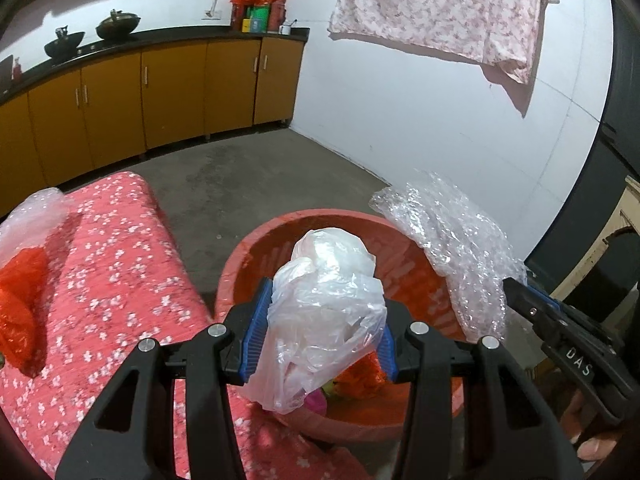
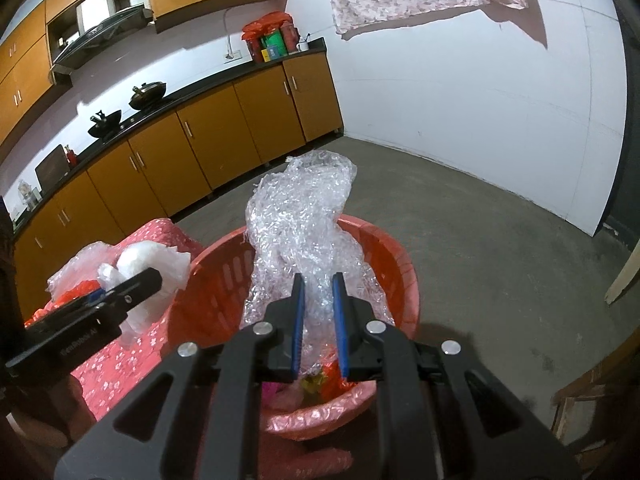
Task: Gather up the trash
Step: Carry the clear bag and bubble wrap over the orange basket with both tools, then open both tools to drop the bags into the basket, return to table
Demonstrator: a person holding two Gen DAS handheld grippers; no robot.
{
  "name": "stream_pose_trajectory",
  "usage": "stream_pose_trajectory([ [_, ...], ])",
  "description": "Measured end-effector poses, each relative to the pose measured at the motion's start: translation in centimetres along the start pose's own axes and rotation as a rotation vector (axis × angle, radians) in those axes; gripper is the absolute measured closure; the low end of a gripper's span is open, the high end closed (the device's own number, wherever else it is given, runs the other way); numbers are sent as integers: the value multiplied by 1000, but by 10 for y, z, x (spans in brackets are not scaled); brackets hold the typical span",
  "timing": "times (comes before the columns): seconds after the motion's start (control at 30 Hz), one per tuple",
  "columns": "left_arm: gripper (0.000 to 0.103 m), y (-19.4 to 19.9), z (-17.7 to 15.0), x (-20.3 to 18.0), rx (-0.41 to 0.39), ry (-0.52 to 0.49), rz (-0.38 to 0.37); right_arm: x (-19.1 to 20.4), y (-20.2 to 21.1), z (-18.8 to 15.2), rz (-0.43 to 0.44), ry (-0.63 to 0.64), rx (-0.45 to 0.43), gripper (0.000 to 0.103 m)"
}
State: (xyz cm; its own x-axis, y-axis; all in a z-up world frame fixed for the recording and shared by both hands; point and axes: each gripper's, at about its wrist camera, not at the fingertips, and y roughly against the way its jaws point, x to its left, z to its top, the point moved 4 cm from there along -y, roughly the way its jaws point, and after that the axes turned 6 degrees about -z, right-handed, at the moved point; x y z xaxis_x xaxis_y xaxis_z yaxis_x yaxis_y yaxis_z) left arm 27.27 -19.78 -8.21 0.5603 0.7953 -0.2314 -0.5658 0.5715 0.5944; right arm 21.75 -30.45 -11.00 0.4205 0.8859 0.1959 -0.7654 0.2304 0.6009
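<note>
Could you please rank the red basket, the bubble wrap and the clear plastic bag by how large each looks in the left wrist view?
1. red basket, though partly hidden.
2 or 3. bubble wrap and clear plastic bag: they look about alike, and the bag sits nearest the camera, so I would not rank them.

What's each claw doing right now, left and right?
Left claw: closed on the clear plastic bag, over the red basket.
Right claw: closed on the bubble wrap.

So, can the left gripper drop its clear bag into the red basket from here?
Probably yes. The left gripper holds the clear bag right above the red basket, with nothing between them.
</note>
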Motion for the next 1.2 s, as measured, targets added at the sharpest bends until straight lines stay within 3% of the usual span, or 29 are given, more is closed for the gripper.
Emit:
stream_pose_trajectory([
  [0.37,56,-19,1,-13,30,-9,-16,1,-9,-2,0,-13,4,88],
  [0.5,40,-23,0,-11,38,-2,-10,0,-12,-4,20,-14,3,85],
  [0.57,28,-22,0,-7,32,4,2,-1,-11,-6,21,-15,2,70],
  [0.7,16,-13,-4,12,19,36,49,-7,-8,-8,3,-19,-6,51],
  [0.77,6,-4,-7,24,2,58,93,-11,-5,-10,-23,-27,-25,22],
  [0.83,2,5,-10,33,-14,73,128,-14,2,-10,-63,-29,-69,5],
  [1.03,2,36,-26,57,-35,79,226,-4,9,-13,-213,79,-132,4],
  [1.2,2,71,-42,79,-62,50,333,20,12,-19,-183,147,-125,4],
])
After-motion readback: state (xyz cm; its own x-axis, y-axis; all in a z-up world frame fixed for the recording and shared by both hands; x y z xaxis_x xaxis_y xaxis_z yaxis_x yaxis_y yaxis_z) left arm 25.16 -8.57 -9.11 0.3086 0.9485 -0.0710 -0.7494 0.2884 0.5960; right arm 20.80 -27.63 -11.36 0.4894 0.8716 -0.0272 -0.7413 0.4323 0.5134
